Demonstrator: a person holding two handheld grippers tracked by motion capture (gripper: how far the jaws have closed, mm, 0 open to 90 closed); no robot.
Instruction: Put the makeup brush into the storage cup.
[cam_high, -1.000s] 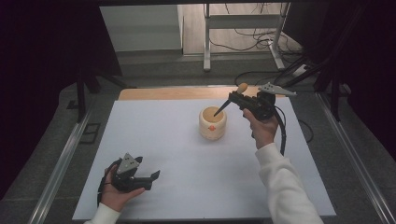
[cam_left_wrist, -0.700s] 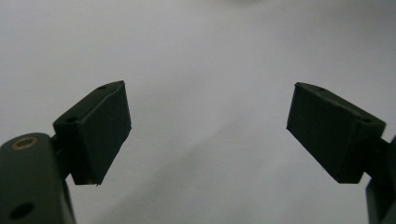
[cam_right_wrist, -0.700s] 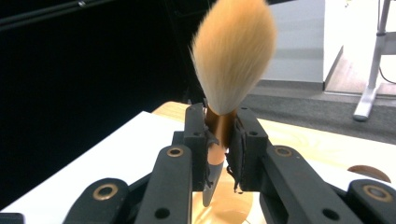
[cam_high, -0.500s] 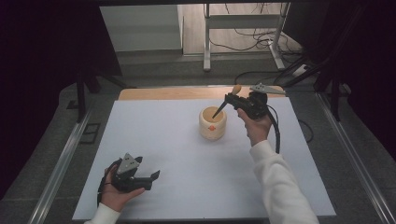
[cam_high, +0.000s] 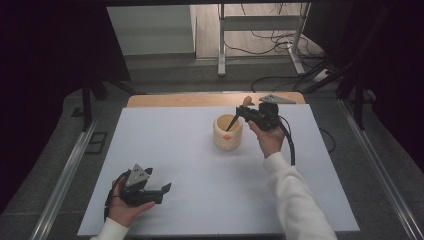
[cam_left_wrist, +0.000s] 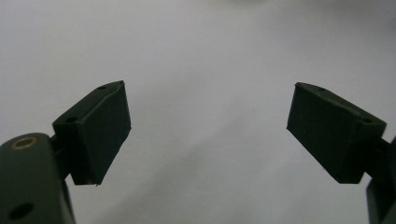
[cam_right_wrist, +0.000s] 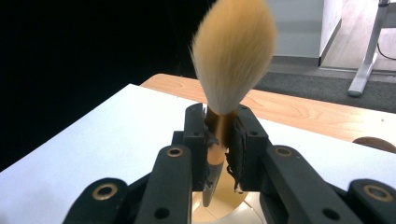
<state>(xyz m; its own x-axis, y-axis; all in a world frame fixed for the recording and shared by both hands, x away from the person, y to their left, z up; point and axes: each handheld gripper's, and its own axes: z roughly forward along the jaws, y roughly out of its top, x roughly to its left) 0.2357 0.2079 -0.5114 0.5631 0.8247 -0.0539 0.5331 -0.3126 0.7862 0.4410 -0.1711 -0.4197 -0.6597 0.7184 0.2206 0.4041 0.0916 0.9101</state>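
A cream cup (cam_high: 228, 132) with an orange mark stands right of the middle of the white table (cam_high: 200, 200). My right gripper (cam_high: 243, 111) hovers just right of and above it, shut on a brush (cam_high: 231, 122). The dark handle tip slants down into the cup's mouth, and the tan bristles (cam_high: 246, 100) point up and away. In the right gripper view the pads (cam_right_wrist: 195, 135) clamp the brush's ferrule (cam_right_wrist: 222, 135) below the fluffy bristles (cam_right_wrist: 232, 56), with the cup's rim (cam_right_wrist: 243, 210) underneath. My left gripper (cam_high: 165, 189) rests at the front left, open, nothing between its pads (cam_left_wrist: 100, 130).
A bare wooden strip (cam_high: 190, 100) runs along the table's far edge. Metal rails (cam_high: 65, 180) flank both sides. On the floor beyond are desk legs (cam_high: 220, 45) and cables (cam_high: 280, 45). A cable (cam_high: 290, 145) trails from the right gripper along the sleeve.
My right gripper has sunk a little and drifted left with the brush, bringing the handle tip lower into the cup. The left gripper has kept still.
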